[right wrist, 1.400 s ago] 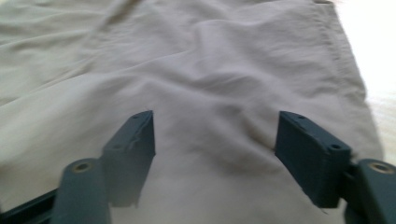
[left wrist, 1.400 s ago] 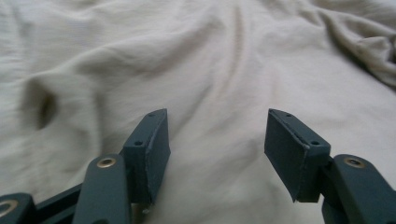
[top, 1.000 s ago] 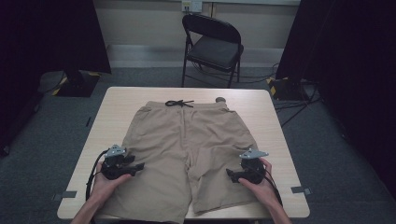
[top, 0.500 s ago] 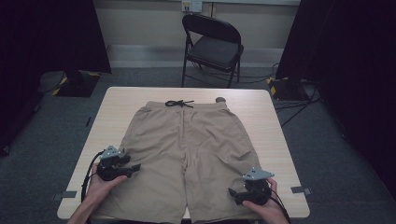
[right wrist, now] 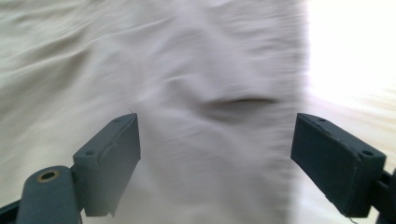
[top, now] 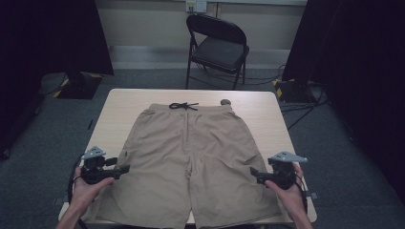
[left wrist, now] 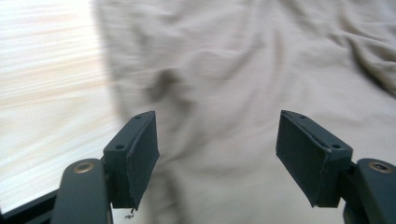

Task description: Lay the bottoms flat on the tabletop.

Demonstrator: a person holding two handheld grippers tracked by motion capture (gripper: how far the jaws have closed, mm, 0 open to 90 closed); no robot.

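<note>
At the left edge of the tabletop (top: 119, 107), the left claw (top: 125, 169) is held in the person's left hand (top: 88, 188), just over the outer hem of the left leg of a pair of khaki shorts (top: 191, 157). Its jaws have just been opening and are seen well apart in the left gripper view, with nothing pinched between them; only loose, wrinkled fabric (left wrist: 243, 84) is seen past the pads, and pale wood (left wrist: 46, 84) off to one side. The shorts are laid flat across the middle of the tabletop, waistband toward the far edge, with a black drawstring (top: 183, 106) tied at the top and both leg openings near the person's side. A small round grey thing (top: 225, 101) is sat just beside the waistband's right corner, too small to make out. Further right, the right claw (top: 253, 174) is gripped by the right hand (top: 286, 191) at the outer edge of the right leg. Its jaws are spread wide too, empty, with blurry cloth (right wrist: 187, 93) beyond them. Behind the tabletop, a black folding chair (top: 217, 47) is parked on the grey carpet.
</note>
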